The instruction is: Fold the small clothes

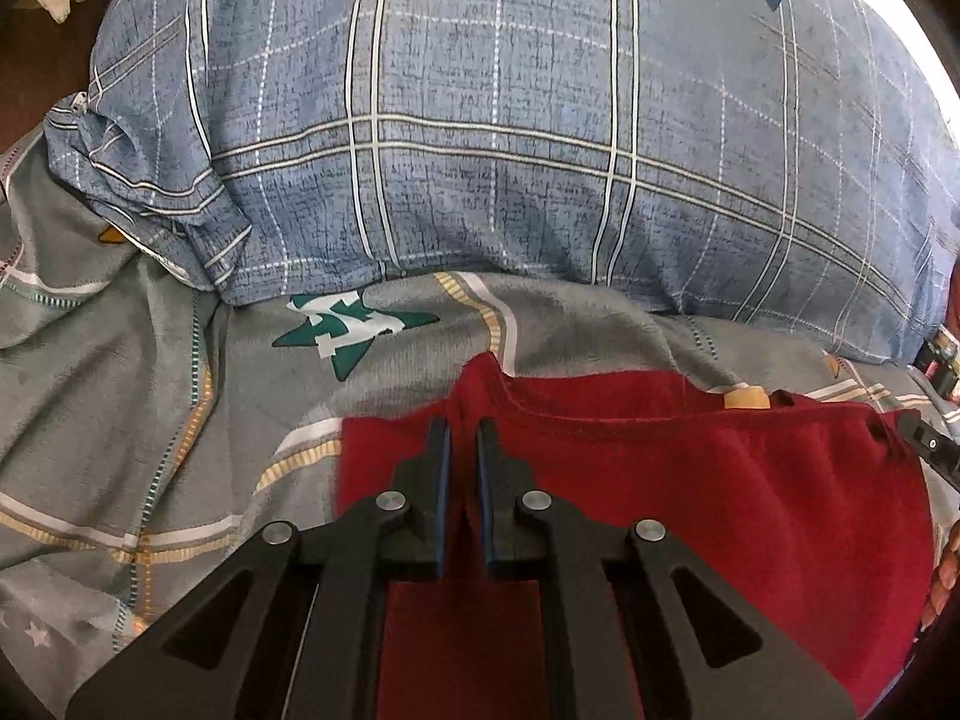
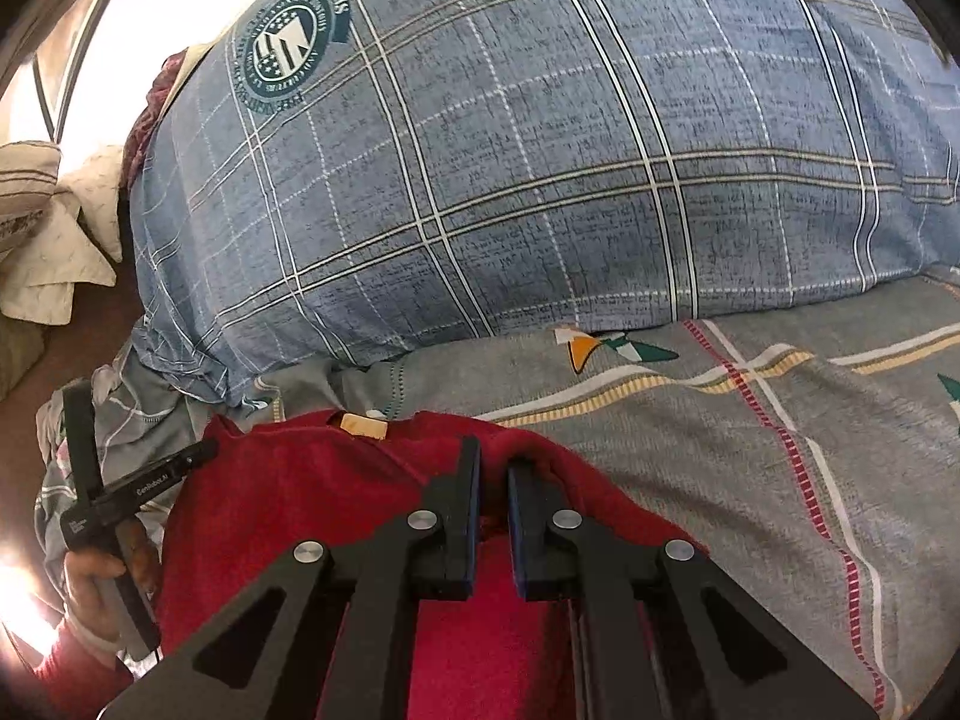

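A dark red fleece garment (image 1: 690, 480) lies on the grey bedsheet (image 1: 150, 420) in front of a big pillow, its tan neck label (image 1: 744, 399) at the far edge. My left gripper (image 1: 463, 429) is shut on a raised pinch of red cloth near the garment's left far corner. In the right wrist view the same garment (image 2: 288, 516) shows its label (image 2: 363, 425), and my right gripper (image 2: 495, 462) is shut on a bunched edge at its right far corner. Each view catches the other gripper at its side: the right one (image 1: 930, 444), the left one (image 2: 138, 486).
A large blue plaid pillow (image 1: 510, 120) with a round crest (image 2: 288, 54) fills the far side. The patterned grey sheet (image 2: 750, 432) spreads around the garment. Beige cloths (image 2: 54, 240) lie off the bed, and a hand (image 2: 90, 588) grips the left tool.
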Demonstrator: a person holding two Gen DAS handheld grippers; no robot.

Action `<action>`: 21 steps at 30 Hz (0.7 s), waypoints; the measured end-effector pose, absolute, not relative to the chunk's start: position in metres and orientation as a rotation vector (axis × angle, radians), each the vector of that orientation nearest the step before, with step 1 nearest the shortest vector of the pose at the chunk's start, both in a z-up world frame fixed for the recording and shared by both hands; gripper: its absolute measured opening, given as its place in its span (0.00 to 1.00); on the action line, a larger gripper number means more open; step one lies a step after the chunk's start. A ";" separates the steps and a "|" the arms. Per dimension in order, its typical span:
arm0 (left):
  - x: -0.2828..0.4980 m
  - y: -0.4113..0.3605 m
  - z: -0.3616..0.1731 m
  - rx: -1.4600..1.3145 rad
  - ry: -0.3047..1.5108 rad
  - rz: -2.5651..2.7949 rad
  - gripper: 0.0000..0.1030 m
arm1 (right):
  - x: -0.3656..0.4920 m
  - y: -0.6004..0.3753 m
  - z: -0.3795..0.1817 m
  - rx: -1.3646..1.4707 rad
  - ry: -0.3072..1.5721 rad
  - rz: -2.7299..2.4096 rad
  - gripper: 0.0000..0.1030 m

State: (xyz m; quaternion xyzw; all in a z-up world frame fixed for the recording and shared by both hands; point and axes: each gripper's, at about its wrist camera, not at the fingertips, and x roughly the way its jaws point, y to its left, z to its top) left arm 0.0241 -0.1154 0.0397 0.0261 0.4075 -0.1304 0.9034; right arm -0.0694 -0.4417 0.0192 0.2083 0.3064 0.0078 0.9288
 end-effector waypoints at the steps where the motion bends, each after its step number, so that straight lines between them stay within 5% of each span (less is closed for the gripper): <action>1: 0.025 -0.116 0.038 0.056 0.846 -0.268 0.06 | -0.068 -0.443 0.018 0.436 0.633 0.016 0.07; 10: 0.031 -0.116 0.030 0.049 0.866 -0.265 0.11 | -0.063 -0.460 0.011 0.559 0.661 0.043 0.11; 14: 0.033 -0.110 0.033 0.023 0.869 -0.260 0.31 | -0.069 -0.460 0.023 0.560 0.633 0.043 0.16; 16: 0.033 -0.106 0.036 0.010 0.866 -0.257 0.35 | -0.070 -0.458 0.026 0.547 0.637 0.037 0.23; 20: 0.031 -0.102 0.042 -0.005 0.851 -0.244 0.40 | -0.077 -0.466 0.030 0.535 0.638 -0.071 0.65; 21: 0.030 -0.101 0.043 -0.006 0.848 -0.240 0.41 | -0.081 -0.472 0.033 0.533 0.626 -0.110 0.65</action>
